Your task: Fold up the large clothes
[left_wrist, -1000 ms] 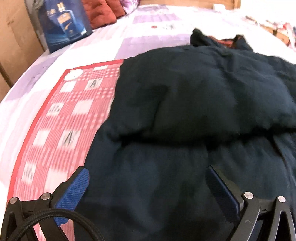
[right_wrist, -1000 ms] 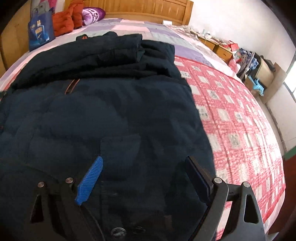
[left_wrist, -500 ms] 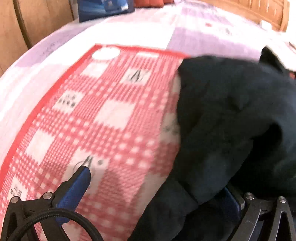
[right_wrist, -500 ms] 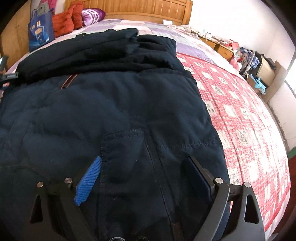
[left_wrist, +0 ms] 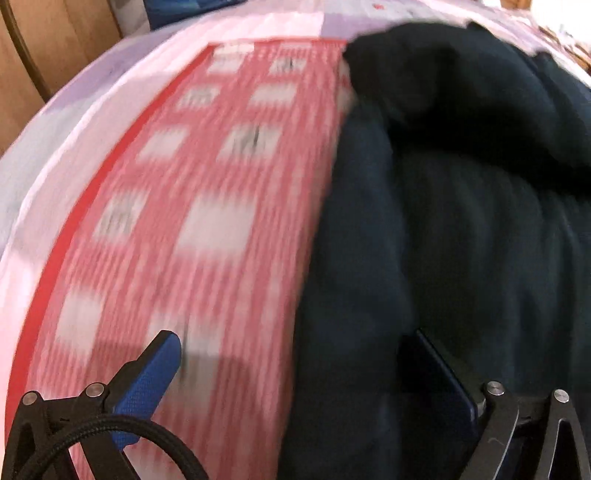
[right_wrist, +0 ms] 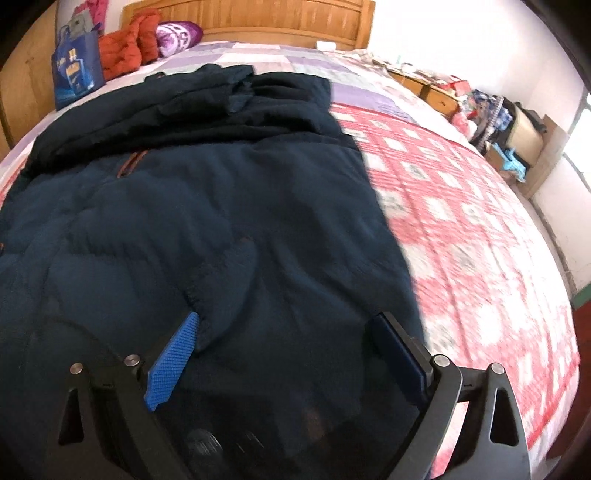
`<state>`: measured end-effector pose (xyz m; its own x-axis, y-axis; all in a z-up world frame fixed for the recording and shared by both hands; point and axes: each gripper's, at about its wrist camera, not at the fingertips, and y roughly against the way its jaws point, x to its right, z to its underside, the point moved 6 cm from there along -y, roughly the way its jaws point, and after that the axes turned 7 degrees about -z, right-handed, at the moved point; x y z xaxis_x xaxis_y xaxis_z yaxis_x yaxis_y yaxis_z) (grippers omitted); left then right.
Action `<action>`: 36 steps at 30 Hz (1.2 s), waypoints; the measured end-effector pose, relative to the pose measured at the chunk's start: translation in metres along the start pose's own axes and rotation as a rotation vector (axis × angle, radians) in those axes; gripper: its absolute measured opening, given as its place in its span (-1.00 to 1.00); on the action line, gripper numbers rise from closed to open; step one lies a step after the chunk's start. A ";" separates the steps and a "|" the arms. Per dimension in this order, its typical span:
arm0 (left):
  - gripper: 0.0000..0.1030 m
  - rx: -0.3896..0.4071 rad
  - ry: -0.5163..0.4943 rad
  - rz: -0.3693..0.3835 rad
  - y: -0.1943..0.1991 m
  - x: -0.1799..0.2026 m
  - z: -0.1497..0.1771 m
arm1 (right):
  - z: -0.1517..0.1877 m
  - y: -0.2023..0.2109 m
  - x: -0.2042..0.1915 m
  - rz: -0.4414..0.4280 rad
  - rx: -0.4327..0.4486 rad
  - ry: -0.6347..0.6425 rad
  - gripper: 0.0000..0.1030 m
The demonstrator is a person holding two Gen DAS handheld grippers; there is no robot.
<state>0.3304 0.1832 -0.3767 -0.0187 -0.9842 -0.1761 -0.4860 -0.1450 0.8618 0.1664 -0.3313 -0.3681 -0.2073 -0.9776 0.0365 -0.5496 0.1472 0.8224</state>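
A dark padded jacket (right_wrist: pixel 207 206) lies spread on the red checked blanket (right_wrist: pixel 461 221) over the bed, its top part bunched toward the headboard (right_wrist: pixel 251 22). The left claw (left_wrist: pixel 291 369) is spread astride the jacket's side edge; the right claw (right_wrist: pixel 288 343) is spread over the hem. Both should probably close on the full padded thickness before lifting. The hem under the claws is hidden, and the left view is blurred.

No legible text: print on the blue bag (right_wrist: pixel 77 68) and purple pillow (right_wrist: pixel 179 33) is too blurred.
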 end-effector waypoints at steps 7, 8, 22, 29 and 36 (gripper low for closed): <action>0.98 -0.027 0.020 0.012 0.053 -0.024 0.093 | 0.055 0.036 0.044 0.090 -0.082 -0.082 0.87; 0.98 -0.026 0.022 0.013 0.059 -0.027 0.101 | 0.067 0.045 0.052 0.117 -0.099 -0.095 0.87; 0.99 -0.034 0.022 -0.027 0.107 -0.090 0.182 | 0.172 0.138 0.093 0.308 -0.148 -0.217 0.87; 0.99 -0.022 0.051 -0.067 0.141 -0.109 0.229 | 0.212 0.173 0.090 0.293 -0.132 -0.197 0.87; 0.99 -0.017 0.127 -0.084 0.174 -0.114 0.267 | 0.249 0.197 0.091 0.276 -0.147 -0.179 0.87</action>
<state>0.0146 0.2973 -0.3342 0.1324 -0.9734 -0.1870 -0.4663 -0.2276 0.8548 -0.1623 -0.3540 -0.3437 -0.4771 -0.8603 0.1794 -0.3337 0.3662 0.8687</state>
